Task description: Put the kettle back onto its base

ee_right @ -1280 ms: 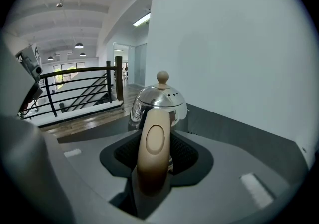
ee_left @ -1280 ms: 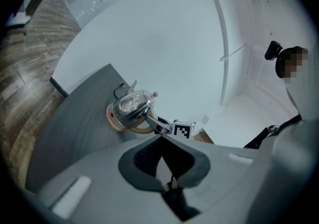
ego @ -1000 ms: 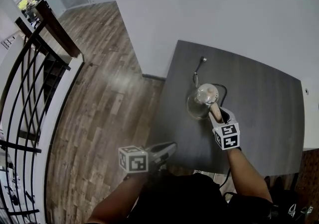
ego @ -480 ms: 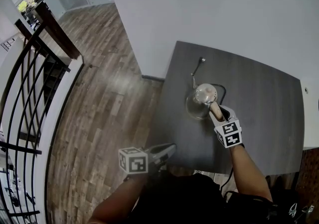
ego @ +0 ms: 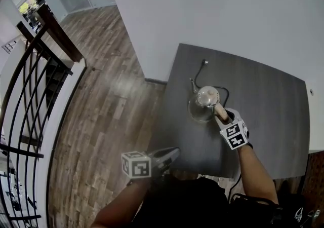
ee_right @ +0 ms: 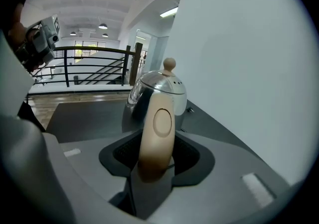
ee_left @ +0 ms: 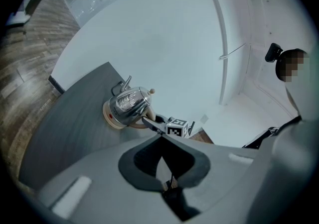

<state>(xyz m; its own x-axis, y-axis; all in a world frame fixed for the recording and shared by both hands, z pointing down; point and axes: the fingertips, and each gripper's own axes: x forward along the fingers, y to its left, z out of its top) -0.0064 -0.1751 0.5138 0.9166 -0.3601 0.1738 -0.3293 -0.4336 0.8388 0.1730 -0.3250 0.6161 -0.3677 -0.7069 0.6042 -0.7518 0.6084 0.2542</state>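
A shiny steel kettle (ego: 205, 101) with a round lid knob stands upright on its cream base (ee_left: 110, 118) on the dark table (ego: 268, 110). My right gripper (ego: 221, 115) reaches in from the near right. Its jaws sit on either side of the kettle's beige handle (ee_right: 155, 133), which fills the gap between them. The jaws have just been opening a little with the handle still between them. My left gripper (ego: 172, 152) hovers off the table's near left edge, shut and with nothing in it, pointing toward the kettle (ee_left: 128, 104).
A black cord with a plug (ego: 202, 65) runs from the base toward the white wall behind the table. Wooden floor and a black stair railing (ego: 30, 95) lie to the left. A white ledge (ego: 315, 120) borders the table's right edge.
My right gripper has rolled slightly on the handle, and the kettle's spout has swung a little to the left. The left gripper has stayed where it was.
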